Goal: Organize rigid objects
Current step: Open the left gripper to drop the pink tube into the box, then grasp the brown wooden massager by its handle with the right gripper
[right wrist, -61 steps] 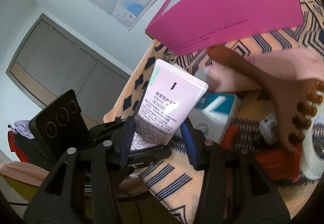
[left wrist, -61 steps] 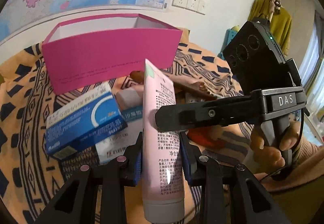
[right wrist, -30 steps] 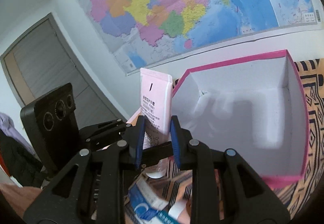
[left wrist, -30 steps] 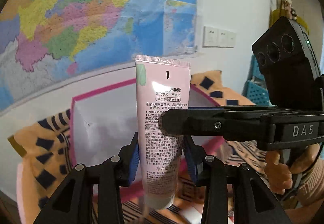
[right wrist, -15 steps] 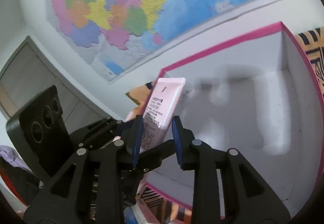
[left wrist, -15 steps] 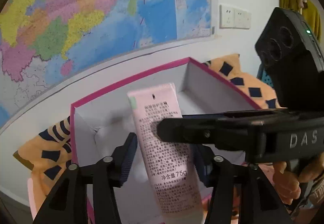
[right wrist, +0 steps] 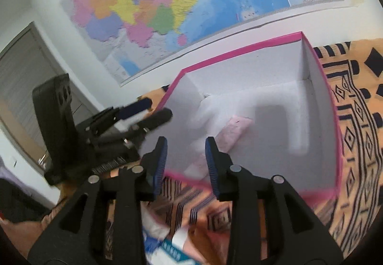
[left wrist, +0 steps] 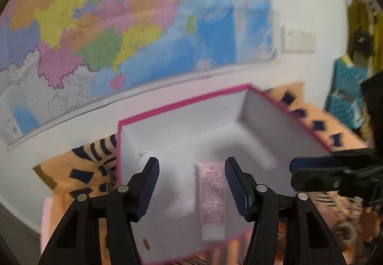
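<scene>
A pink hand-cream tube (left wrist: 213, 198) lies flat on the white floor of the open pink box (left wrist: 182, 102), near its front wall. It also shows in the right wrist view (right wrist: 235, 132), inside the same box (right wrist: 239, 50). My left gripper (left wrist: 191, 186) is open and empty above the box's front left part, with the tube lying between its jaws below. My right gripper (right wrist: 185, 164) is open and empty over the box's near left corner. The right gripper's fingers (left wrist: 318, 169) reach in from the right edge of the left wrist view.
The box sits on an orange cloth with dark patterns (right wrist: 354, 121). A blue and white medicine box (right wrist: 172, 248) lies on the cloth in front of the pink box. A wall map (left wrist: 119, 25) hangs behind. A grey door (right wrist: 21, 78) is at the left.
Both grippers held the tube and carried it up from the cloth and over the box. Both have opened, and the tube now lies inside the box.
</scene>
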Motion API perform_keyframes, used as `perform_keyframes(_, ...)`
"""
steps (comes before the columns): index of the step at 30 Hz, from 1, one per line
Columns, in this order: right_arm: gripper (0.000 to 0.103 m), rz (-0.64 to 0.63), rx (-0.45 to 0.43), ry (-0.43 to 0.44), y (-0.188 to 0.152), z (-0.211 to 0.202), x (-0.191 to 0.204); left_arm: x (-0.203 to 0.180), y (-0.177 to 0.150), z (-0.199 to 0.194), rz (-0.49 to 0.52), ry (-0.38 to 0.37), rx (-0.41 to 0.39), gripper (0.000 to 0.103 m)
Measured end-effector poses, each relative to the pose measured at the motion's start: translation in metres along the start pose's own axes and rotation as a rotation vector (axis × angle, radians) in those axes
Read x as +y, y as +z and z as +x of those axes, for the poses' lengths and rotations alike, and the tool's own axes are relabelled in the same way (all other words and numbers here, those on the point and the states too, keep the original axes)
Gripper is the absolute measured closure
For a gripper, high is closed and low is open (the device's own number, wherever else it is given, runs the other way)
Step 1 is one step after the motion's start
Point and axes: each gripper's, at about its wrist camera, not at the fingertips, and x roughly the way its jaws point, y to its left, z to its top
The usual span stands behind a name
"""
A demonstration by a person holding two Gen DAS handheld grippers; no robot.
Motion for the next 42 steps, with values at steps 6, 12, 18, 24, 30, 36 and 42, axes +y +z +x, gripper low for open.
perform_keyframes(6, 0.061, -0.022, -0.009, -0.002, -0.042, -0.053, 0.0, -0.035, -0.03, -0.04, 0.089, -0.129, -0.055, 0.041)
perform_keyframes(12, 0.061, 0.049, 0.035, -0.114, -0.085, -0.083, -0.019, -0.073, -0.059, -0.022, 0.156, -0.215, 0.032, 0.041)
perform_keyframes(18, 0.061, 0.091, 0.117, -0.176, -0.122, -0.088, -0.027, -0.09, -0.078, -0.006, 0.198, -0.215, 0.105, 0.041)
perform_keyframes(24, 0.061, 0.155, 0.148, -0.16, -0.141, -0.081, -0.035, -0.099, -0.088, -0.004, 0.234, -0.212, 0.137, 0.041)
perform_keyframes(30, 0.061, 0.164, 0.123, -0.148, -0.143, -0.075, -0.036, -0.102, -0.094, 0.002, 0.253, -0.217, 0.164, 0.041)
perform_keyframes(36, 0.087, 0.197, 0.112, -0.119, -0.142, -0.073, -0.042, -0.113, -0.1, -0.006, 0.316, -0.219, 0.144, 0.041)
perform_keyframes(42, 0.087, 0.202, 0.086, -0.087, -0.134, -0.077, -0.045, -0.123, -0.108, -0.012, 0.4, -0.255, 0.137, 0.041)
